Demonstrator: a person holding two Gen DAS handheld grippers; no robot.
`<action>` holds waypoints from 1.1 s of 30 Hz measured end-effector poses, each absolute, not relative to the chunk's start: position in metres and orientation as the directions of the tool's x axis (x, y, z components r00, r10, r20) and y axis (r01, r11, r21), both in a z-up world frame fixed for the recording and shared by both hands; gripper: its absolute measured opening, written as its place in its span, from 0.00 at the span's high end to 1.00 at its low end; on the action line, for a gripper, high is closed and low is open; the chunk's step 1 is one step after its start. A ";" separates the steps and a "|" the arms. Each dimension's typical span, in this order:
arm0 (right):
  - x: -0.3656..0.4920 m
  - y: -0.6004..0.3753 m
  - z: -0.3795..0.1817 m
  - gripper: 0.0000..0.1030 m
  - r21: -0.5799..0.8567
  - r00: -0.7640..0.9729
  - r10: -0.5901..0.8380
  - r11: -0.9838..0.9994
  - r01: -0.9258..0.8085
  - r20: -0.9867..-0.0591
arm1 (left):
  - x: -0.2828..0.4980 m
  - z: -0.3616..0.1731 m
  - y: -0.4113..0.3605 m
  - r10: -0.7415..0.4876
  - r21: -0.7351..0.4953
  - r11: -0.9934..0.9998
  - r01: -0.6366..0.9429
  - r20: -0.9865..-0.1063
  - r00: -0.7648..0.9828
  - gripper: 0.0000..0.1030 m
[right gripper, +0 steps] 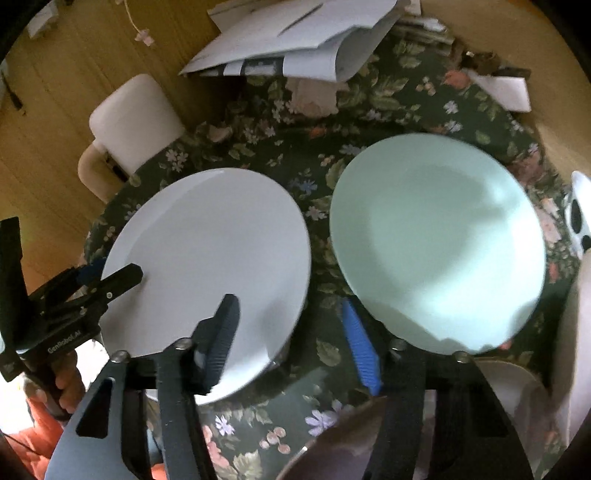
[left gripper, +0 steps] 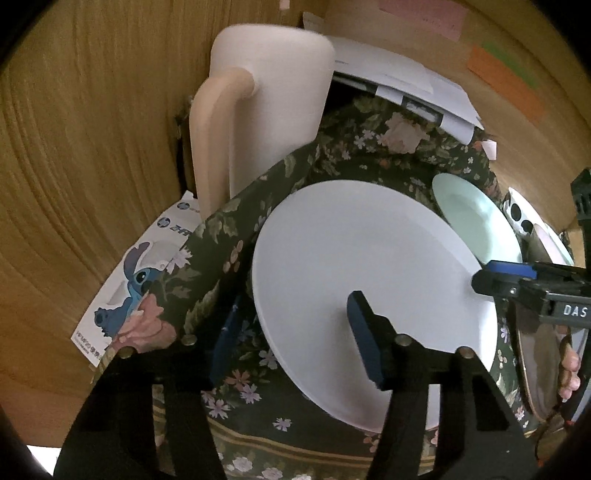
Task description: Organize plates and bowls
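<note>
A white plate (left gripper: 365,295) (right gripper: 210,266) sits on the floral tablecloth (left gripper: 229,236). Beside it on the right lies a pale green plate (left gripper: 476,221) (right gripper: 436,240). My left gripper (left gripper: 291,339) is open, its jaws straddling the white plate's near-left rim; it also shows in the right wrist view (right gripper: 107,275) at that rim. My right gripper (right gripper: 291,339) is open and empty, hovering over the gap between the two plates; it shows in the left wrist view (left gripper: 495,277) at the white plate's right rim.
A cream chair (left gripper: 266,110) stands at the table's far left. Papers (right gripper: 295,33) lie at the back. A black-and-white patterned dish (left gripper: 517,218) and a brown bowl (right gripper: 340,443) sit at the right and near edge. A Stitch box (left gripper: 136,280) lies below the table.
</note>
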State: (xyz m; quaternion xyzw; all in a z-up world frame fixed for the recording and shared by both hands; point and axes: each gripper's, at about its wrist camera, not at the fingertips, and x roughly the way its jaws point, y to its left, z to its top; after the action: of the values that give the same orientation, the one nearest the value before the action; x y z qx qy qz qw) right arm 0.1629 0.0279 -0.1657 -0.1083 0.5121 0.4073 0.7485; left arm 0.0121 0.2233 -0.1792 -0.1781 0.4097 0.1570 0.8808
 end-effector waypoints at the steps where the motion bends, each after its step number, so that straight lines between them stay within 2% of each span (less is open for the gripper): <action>1: 0.164 0.030 -0.168 0.51 0.262 0.138 0.499 0.646 -0.717 -0.855 | 0.013 -0.180 0.224 0.124 -0.190 0.887 -0.421 -0.780 0.613 0.46; 4: 0.168 0.036 -0.173 0.59 0.262 0.126 0.488 0.650 -0.714 -0.864 | 0.014 -0.183 0.226 0.109 -0.206 0.886 -0.416 -0.779 0.617 0.50; 10: 0.169 0.052 -0.178 0.67 0.219 0.137 0.462 0.635 -0.740 -0.876 | 0.013 -0.184 0.226 0.087 -0.226 0.889 -0.398 -0.770 0.632 0.55; 13: 0.168 0.058 -0.180 0.67 0.212 0.141 0.465 0.626 -0.751 -0.874 | 0.015 -0.184 0.225 0.074 -0.232 0.892 -0.387 -0.770 0.634 0.58; 33: 0.157 0.033 -0.162 0.69 0.205 0.199 0.512 0.627 -0.751 -0.836 | 0.015 -0.166 0.217 0.083 -0.214 0.906 -0.366 -0.757 0.648 0.57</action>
State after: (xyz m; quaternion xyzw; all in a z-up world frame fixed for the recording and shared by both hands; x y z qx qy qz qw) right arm 0.1572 0.0333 -0.1617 -0.1250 0.4792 0.4131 0.7643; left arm 0.0150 0.2174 -0.1661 -0.1770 0.4000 0.1261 0.8904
